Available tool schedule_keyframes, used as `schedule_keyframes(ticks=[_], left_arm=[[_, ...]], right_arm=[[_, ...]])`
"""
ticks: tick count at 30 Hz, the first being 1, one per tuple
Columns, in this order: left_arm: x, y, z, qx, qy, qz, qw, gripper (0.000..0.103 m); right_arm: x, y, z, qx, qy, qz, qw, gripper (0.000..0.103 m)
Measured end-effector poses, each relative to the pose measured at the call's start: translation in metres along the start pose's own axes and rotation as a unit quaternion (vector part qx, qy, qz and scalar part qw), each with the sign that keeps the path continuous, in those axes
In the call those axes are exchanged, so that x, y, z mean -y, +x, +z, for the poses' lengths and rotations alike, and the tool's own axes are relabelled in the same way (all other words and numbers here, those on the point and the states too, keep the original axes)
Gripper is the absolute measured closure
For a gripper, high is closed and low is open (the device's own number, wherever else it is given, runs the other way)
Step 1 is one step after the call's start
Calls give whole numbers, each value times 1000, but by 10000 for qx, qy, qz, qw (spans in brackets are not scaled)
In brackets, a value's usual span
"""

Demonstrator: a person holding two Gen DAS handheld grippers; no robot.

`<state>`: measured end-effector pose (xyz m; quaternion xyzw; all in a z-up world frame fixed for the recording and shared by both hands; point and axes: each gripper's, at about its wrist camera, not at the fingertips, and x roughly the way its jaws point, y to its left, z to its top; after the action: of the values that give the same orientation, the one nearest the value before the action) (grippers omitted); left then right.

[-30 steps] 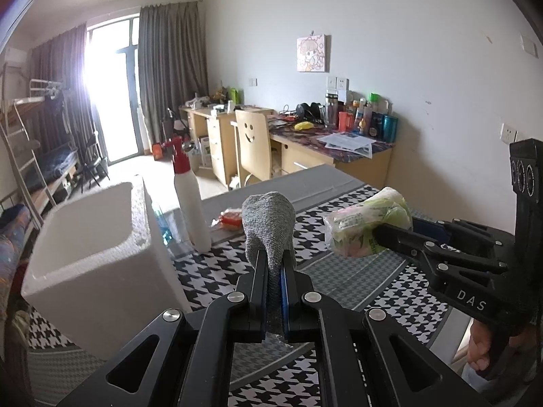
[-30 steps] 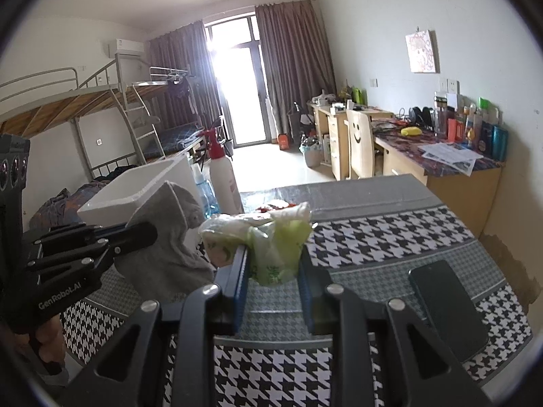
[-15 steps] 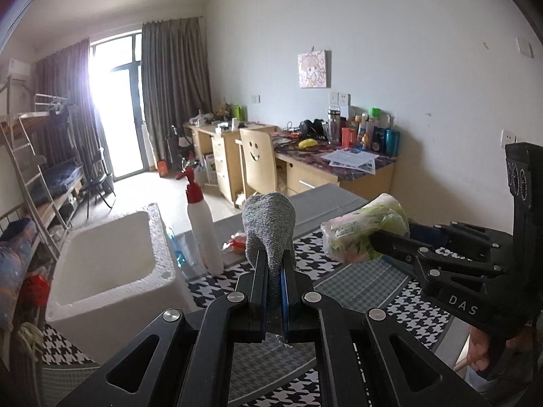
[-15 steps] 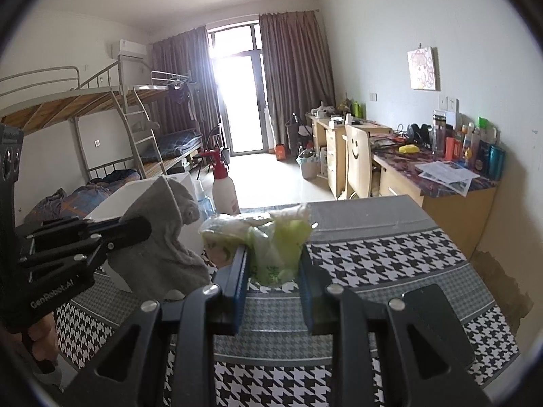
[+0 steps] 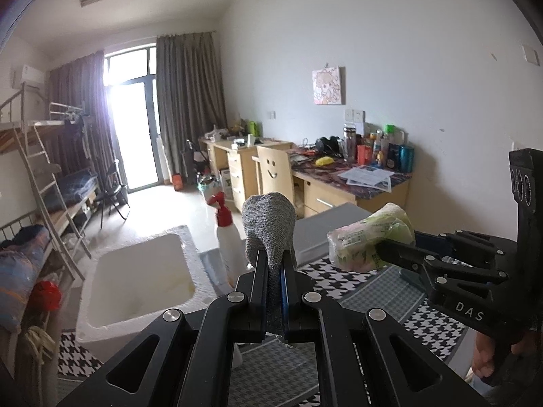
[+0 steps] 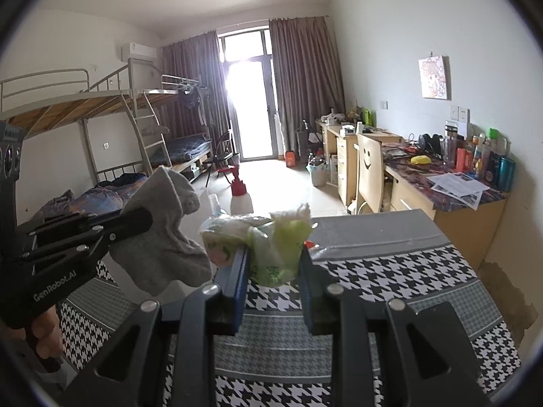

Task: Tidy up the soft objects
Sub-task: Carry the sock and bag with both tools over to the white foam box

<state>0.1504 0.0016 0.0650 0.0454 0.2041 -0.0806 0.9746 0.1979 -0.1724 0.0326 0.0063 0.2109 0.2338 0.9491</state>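
Left gripper (image 5: 273, 273) hides sock (image 6: 166, 234) length; right view shows it.

The left gripper (image 5: 273, 271) hides the lower end of the grey sock (image 5: 268, 229) between its closed jaws. The right gripper (image 6: 273, 264) covers the bottom of the green plastic packet (image 6: 271, 247); its print is too blurred to read. At 7 o'clock in the left wrist view, the white foam box (image 5: 135, 281) loses its near corner behind the gripper frame. At 4 o'clock a hand (image 5: 483, 361) is cut off by the edge. Desk bottles (image 6: 482, 156) at 3 o'clock are too small to identify.
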Motion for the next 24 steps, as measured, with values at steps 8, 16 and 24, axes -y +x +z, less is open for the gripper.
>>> schedule_keyframes(ticks=[8,16,24], left_arm=[[-11,-4,10,124,-85,168,9997,97],[-20,-9,16,237,-142,318,9991,97],[-32,-7,25,275,-192,492,9982,97]], right_arm=[[-8,4,12,82,-42,110,9999,72],[-20,11,22,92,-181,268,9994,72],[-31,18,31,88,-291,400,9987,72]])
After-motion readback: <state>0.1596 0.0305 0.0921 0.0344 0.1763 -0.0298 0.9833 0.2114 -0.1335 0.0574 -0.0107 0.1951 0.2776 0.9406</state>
